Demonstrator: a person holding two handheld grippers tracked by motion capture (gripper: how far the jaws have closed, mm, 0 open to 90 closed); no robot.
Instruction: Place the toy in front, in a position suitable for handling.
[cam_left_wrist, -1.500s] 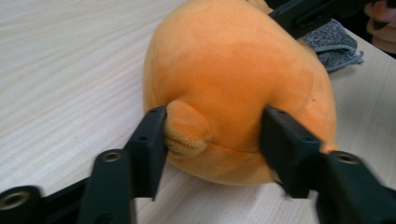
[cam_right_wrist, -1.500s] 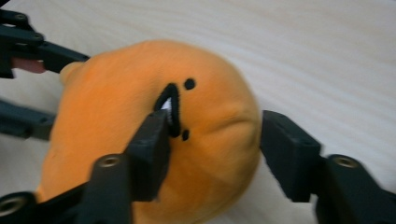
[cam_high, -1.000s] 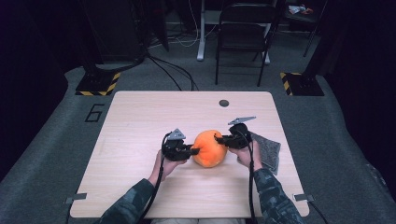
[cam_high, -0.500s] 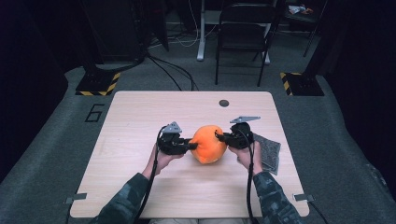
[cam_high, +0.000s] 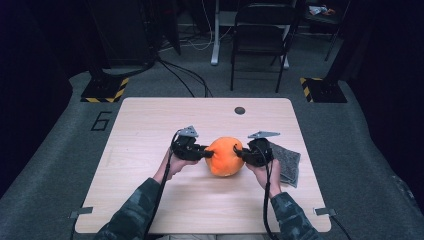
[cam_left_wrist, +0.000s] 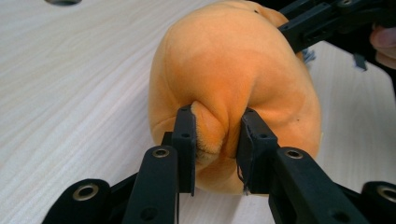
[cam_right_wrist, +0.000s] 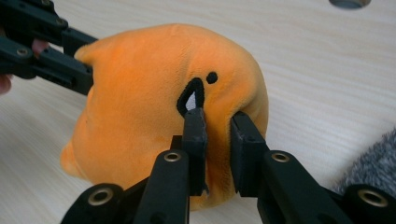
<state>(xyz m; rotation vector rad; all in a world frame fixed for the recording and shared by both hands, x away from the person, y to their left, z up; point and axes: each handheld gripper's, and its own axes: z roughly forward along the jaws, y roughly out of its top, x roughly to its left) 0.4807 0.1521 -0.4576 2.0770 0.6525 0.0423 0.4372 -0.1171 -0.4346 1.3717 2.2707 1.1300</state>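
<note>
Currently both sets of jaws are nearly closed, each pinching a fold of orange plush. In the left gripper view the left gripper (cam_left_wrist: 217, 140) has a ridge of fabric squeezed between its pads, low centre of the frame. In the right gripper view the right gripper (cam_right_wrist: 217, 135) nips a fold just below a black embroidered mark and dot, centre frame.

The plush (cam_high: 225, 155) sits mid-frame in the high view, between the two grippers, low over the table (cam_high: 150, 125); contact with the wood cannot be told. A grey cloth (cam_high: 286, 161) lies just right of the right hand (cam_high: 265, 172). A dark round hole (cam_high: 240, 110) shows in the upper part of the tabletop.

Judgement: the step looks like a two-sided lift or carry of the plush.

Notes for doing it well:
- Each grip holds only a fold, not the body, so it could slip; keep the squeeze steady.
- Move both hands together, at equal height; pulling apart would stretch the fabric and may strip a pinch.
- Keep clear of the cloth.
</note>
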